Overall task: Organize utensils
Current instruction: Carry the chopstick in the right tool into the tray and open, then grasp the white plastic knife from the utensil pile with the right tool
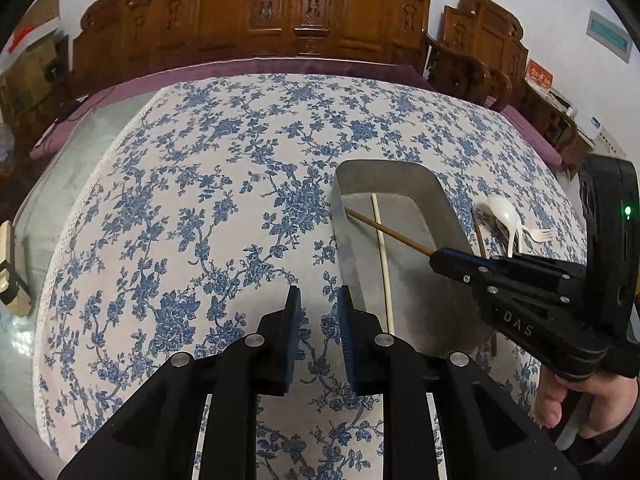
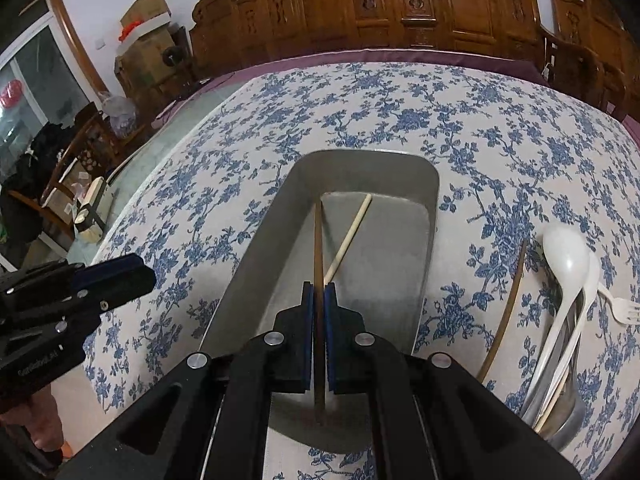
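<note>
- Dark chopstick (image 2: 319, 248): thin, brown, straight, clamped between the blue pads of the right gripper (image 2: 319, 292), whose jaws are together on it. Its far end reaches down into the metal tray (image 2: 430, 240), and its near end sticks out behind the pads.
- Pale chopstick (image 2: 348, 240): cream-coloured, lying loose on the tray floor, crossing under the dark one.
- The tray is a grey, rounded-corner rectangle with tall walls, standing on the worktop (image 2: 360, 112), which is covered by a white cloth with blue flowers.
- Left gripper (image 1: 319, 300): jaws slightly apart with nothing between them, hovering over the cloth just beside the tray's left wall.
- Right of the tray, a second brown chopstick (image 2: 506, 308) lies on the cloth.
- Further right, a white spoon (image 2: 566, 264) and white fork (image 2: 622, 308) rest with other utensils in a metal container (image 2: 568, 420).
</note>
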The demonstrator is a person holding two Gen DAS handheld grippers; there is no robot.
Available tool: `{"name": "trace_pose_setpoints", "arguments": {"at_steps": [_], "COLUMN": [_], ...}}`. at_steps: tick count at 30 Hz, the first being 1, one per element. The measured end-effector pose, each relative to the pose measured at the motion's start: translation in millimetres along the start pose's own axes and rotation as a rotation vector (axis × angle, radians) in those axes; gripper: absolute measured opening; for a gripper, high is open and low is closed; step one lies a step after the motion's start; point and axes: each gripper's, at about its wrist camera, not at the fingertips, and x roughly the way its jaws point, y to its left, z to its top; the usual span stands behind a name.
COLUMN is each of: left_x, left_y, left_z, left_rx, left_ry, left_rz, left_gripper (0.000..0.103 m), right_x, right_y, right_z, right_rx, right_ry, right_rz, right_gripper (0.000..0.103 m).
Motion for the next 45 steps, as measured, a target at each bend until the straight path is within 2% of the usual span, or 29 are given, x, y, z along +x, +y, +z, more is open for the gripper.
{"name": "trace_pose_setpoints", "arguments": {"at_steps": [10,15,18,20,24,26,28,29,32,36,45], "left_x": [-3,-6,-9,-11,-15,-17,-18,-18,-18,-15,-7], "left_y": [-8,-20,-34,-44,-70,-83,-97,-104,-124,-145,-165], "left_z": [0,0,-1,-1,-1,0,-1,-2,-6,-12,-21], "left_rx": [0.010,0.018,0.036,0.050,0.085,0.095,0.110,0.118,0.132,0.147,0.160], "left_ry": [-0.010,-0.021,-0.031,-0.041,-0.064,-0.075,-0.085,-0.088,-0.094,-0.088,-0.070], "left_rz": [0.002,-0.015,-0.026,-0.033,-0.053,-0.070,-0.084,-0.091,-0.121,-0.151,-0.170], "left_gripper": [0.017,0.018,0.019,0.025,0.027,0.032,0.034,0.035,0.039,0.039,0.040], "right_x": [-19,-48,-69,-84,-112,-124,-132,-135,-138,-135,-106], "right_y": [-5,-18,-32,-45,-77,-94,-110,-120,-144,-161,-161], "right_z": [4,-2,-10,-18,-35,-44,-54,-59,-73,-85,-76], "right_rx": [-0.013,-0.041,-0.062,-0.069,-0.076,-0.075,-0.076,-0.072,-0.044,-0.023,0.009], "right_ry": [-0.036,-0.075,-0.097,-0.110,-0.128,-0.134,-0.134,-0.132,-0.110,-0.092,-0.060], "right_rz": [0.079,0.069,0.052,0.038,-0.010,-0.040,-0.070,-0.091,-0.123,-0.130,-0.102], "right_gripper": [0.010,0.010,0.010,0.010,0.010,0.010,0.024,0.026,0.027,0.027,0.026]}}
